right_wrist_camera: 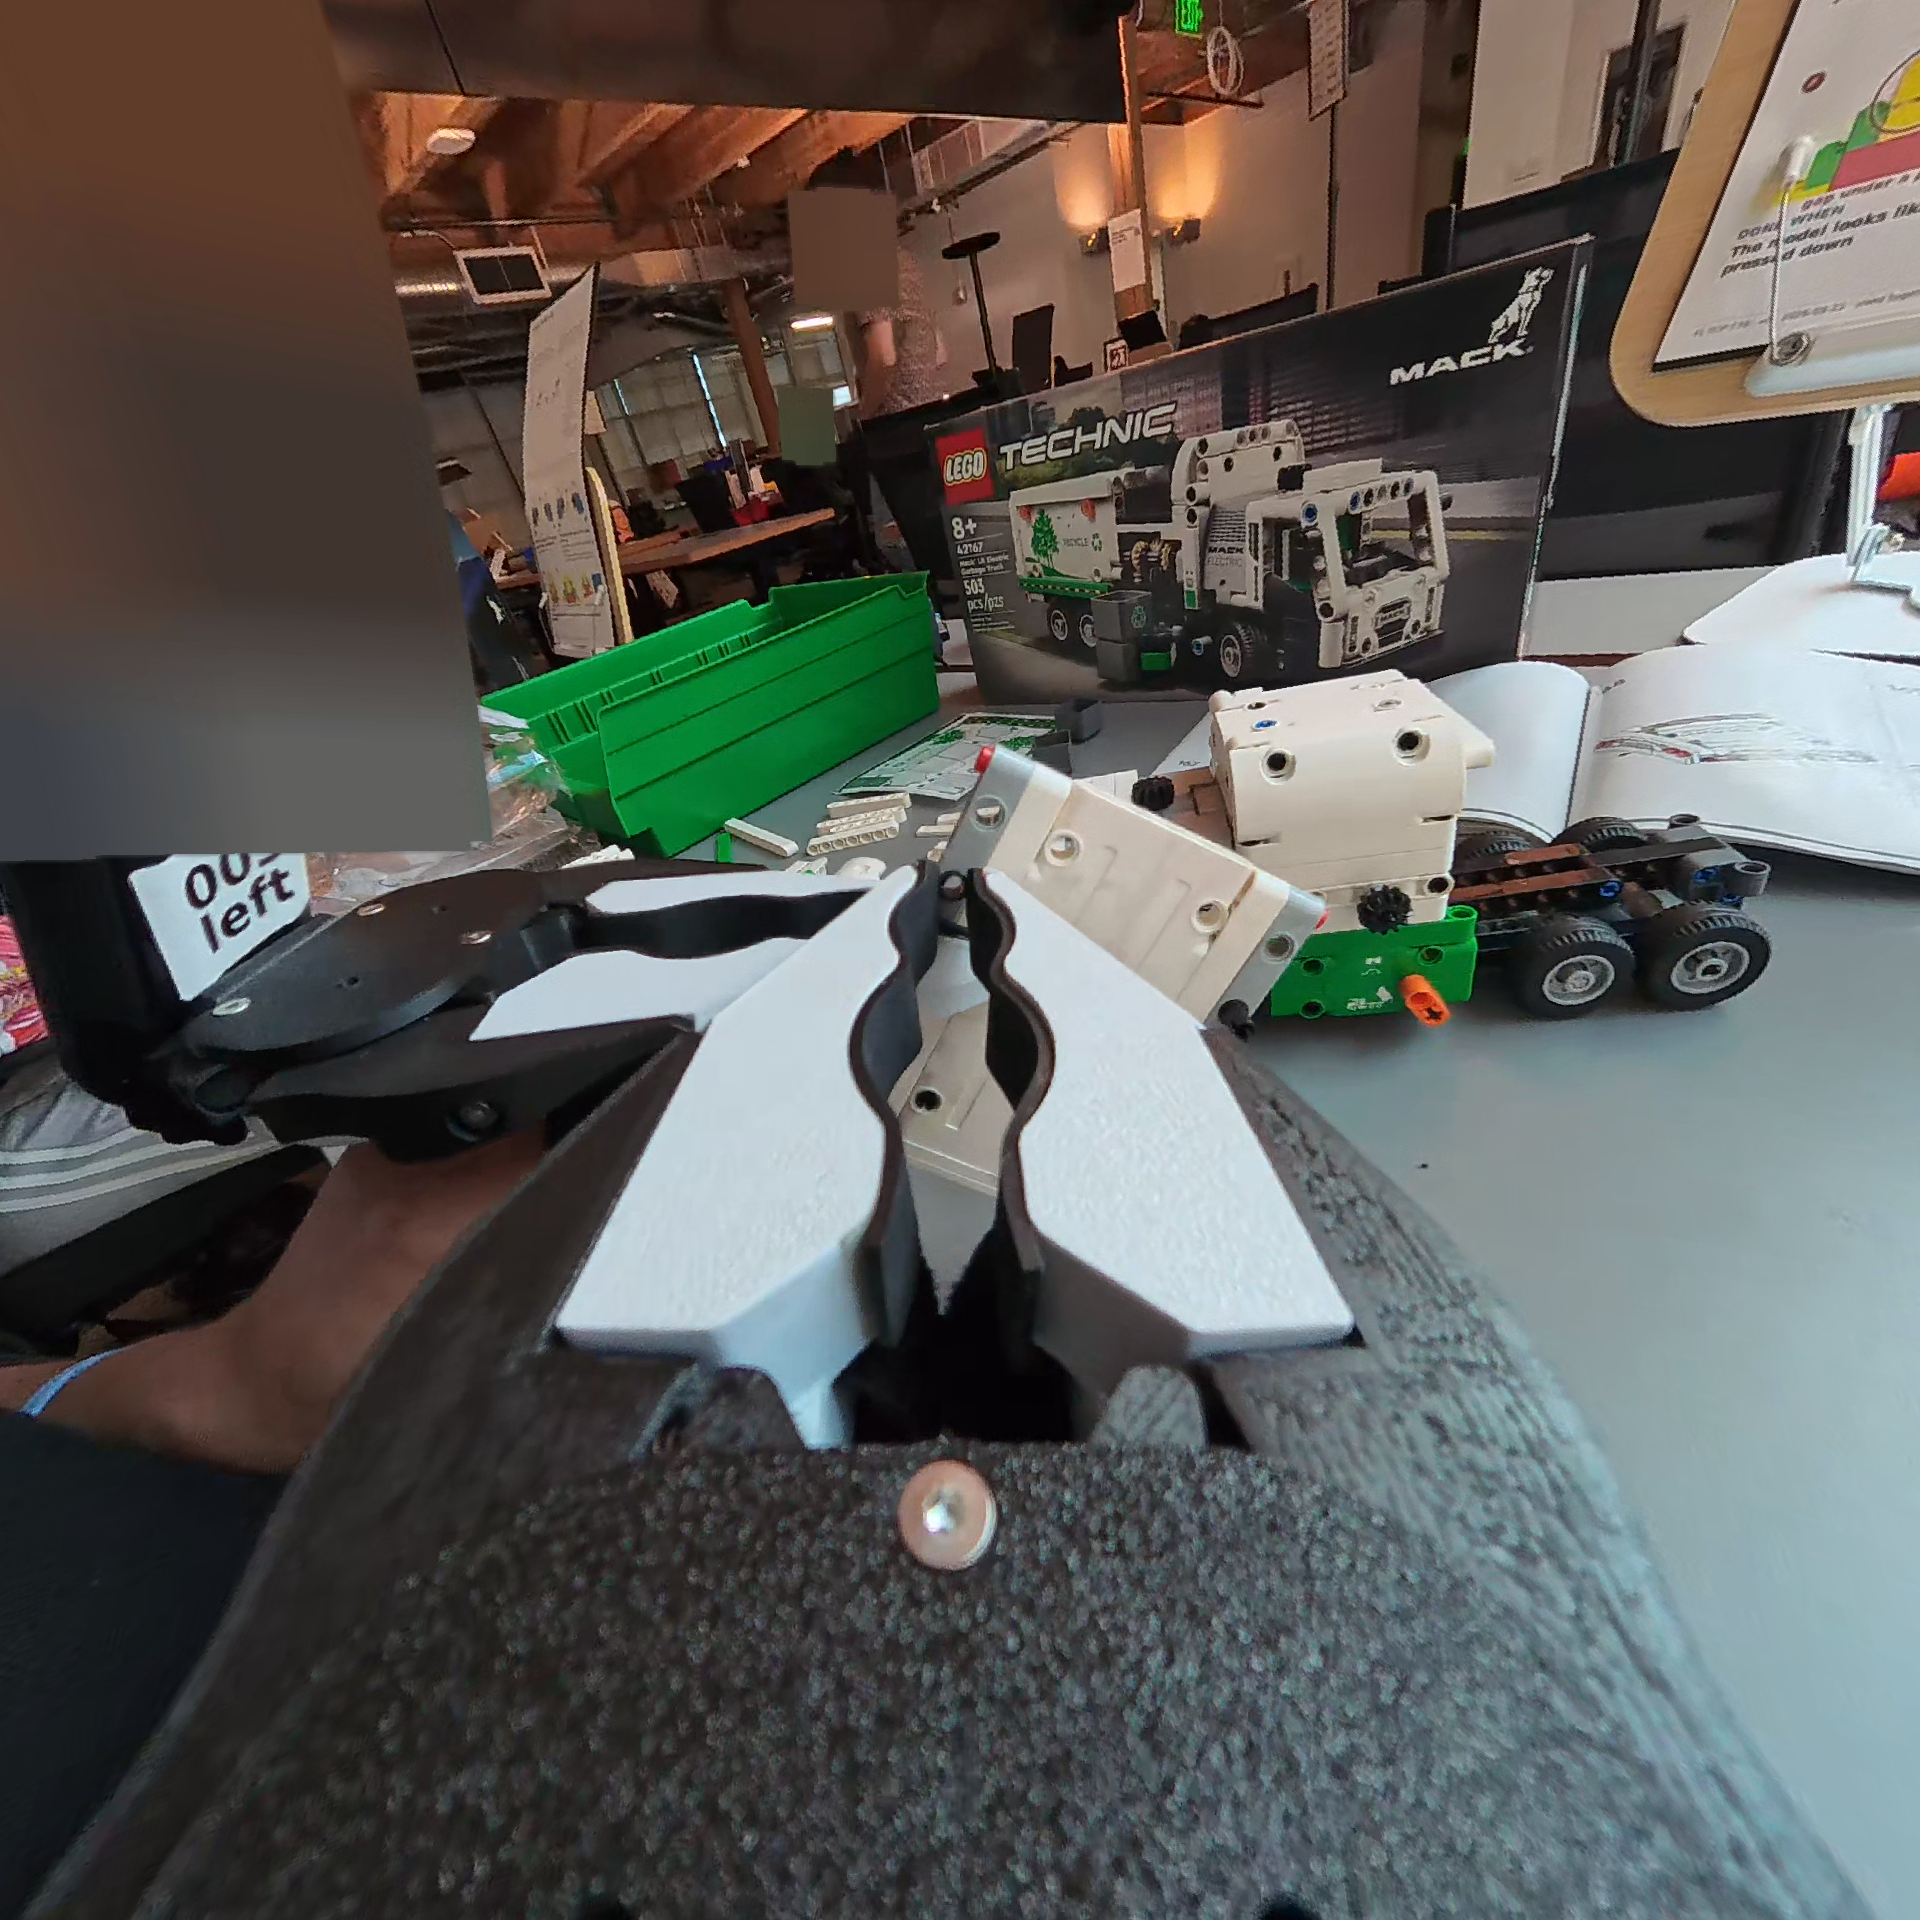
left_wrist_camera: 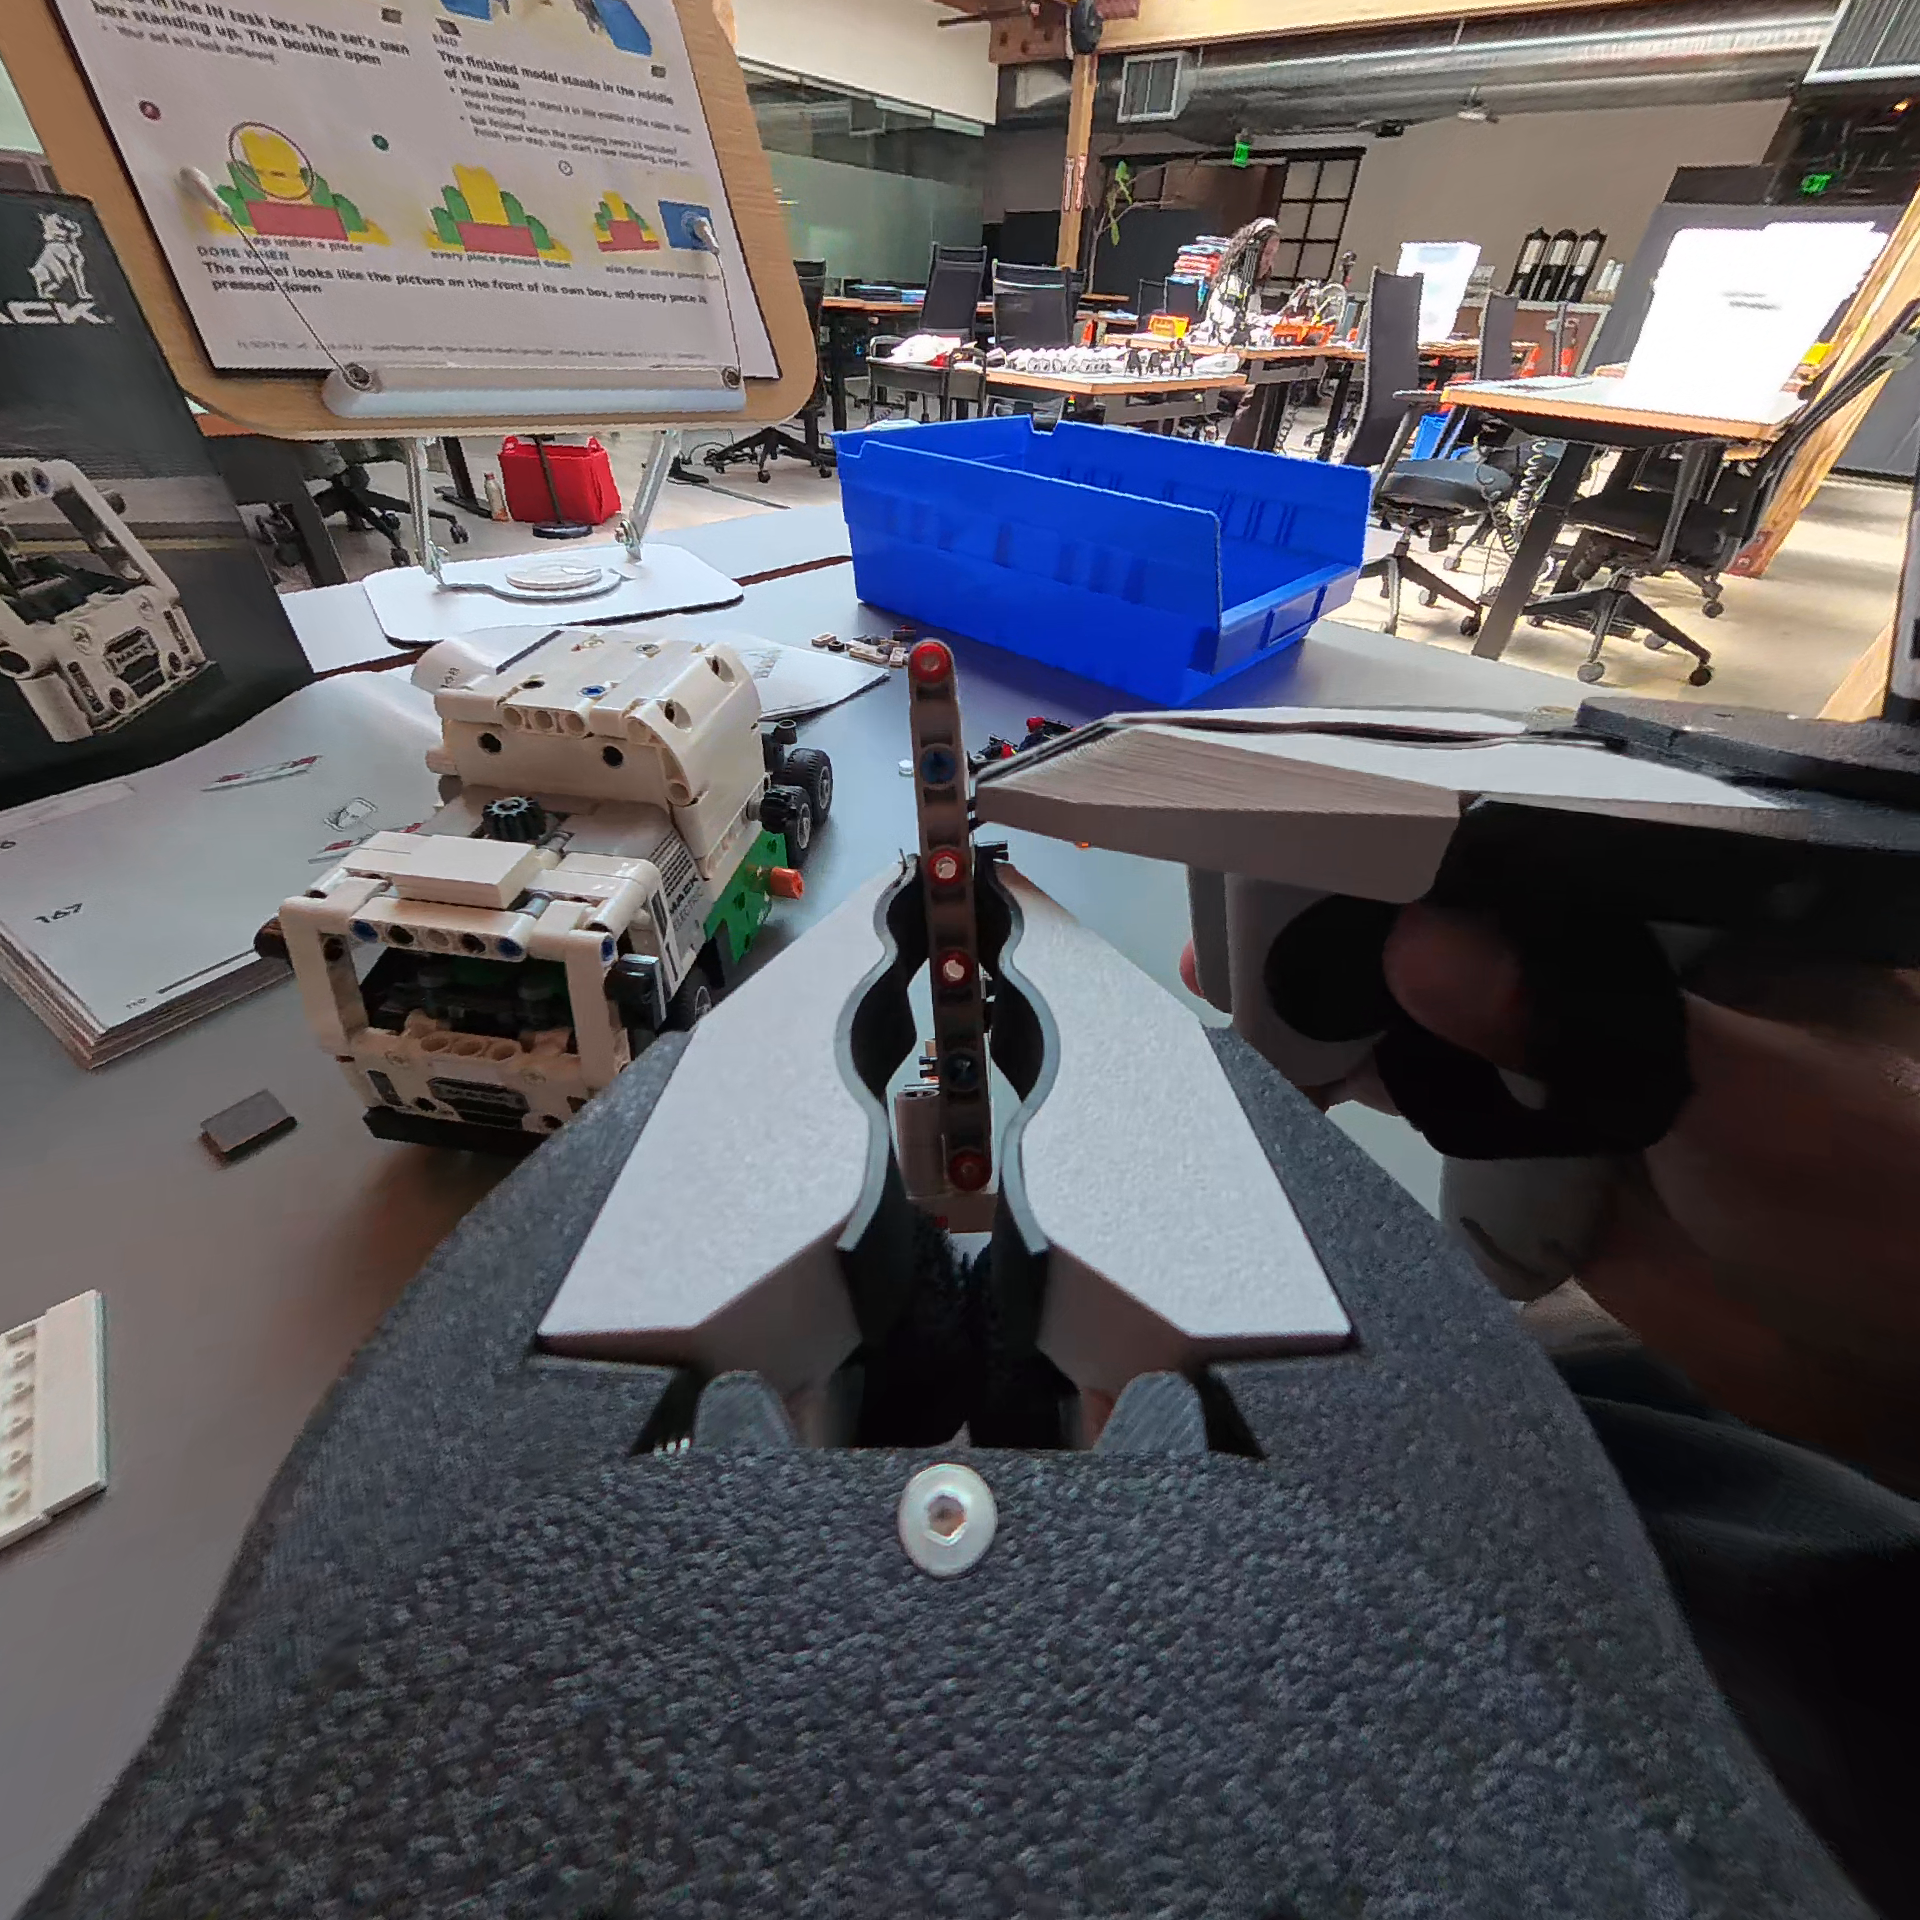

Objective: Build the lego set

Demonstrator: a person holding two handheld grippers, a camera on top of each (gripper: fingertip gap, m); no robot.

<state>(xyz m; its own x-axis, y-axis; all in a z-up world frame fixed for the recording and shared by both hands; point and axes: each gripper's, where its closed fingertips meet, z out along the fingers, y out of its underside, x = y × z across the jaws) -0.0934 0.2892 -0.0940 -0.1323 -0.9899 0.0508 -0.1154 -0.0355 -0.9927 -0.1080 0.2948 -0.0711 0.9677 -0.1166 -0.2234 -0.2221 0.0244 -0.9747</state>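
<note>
My left gripper [left_wrist_camera: 945, 883] is shut on the edge of a grey beam [left_wrist_camera: 940, 790] with red and blue pins, which stands upright between its pads. The beam frames a white panel assembly [right_wrist_camera: 1132, 883], shown tilted in the right wrist view, where my left gripper [right_wrist_camera: 831, 914] comes in from the left. My right gripper [right_wrist_camera: 951, 883] is shut on a small black pin [right_wrist_camera: 951, 881] at its tips, right against the beam's edge. In the left wrist view my right gripper [left_wrist_camera: 982, 805] reaches in from the right and touches the beam. A partly built white and green truck [left_wrist_camera: 540, 894] stands just behind.
A blue bin [left_wrist_camera: 1091, 551] sits far right, a green bin [right_wrist_camera: 727, 707] far left. The set's box [right_wrist_camera: 1247, 520], an open booklet [left_wrist_camera: 135, 914] and a stand with a sheet [left_wrist_camera: 468, 208] line the back. Loose white pieces [right_wrist_camera: 852, 816] lie by the green bin. The grippers are tip to tip, or close to it.
</note>
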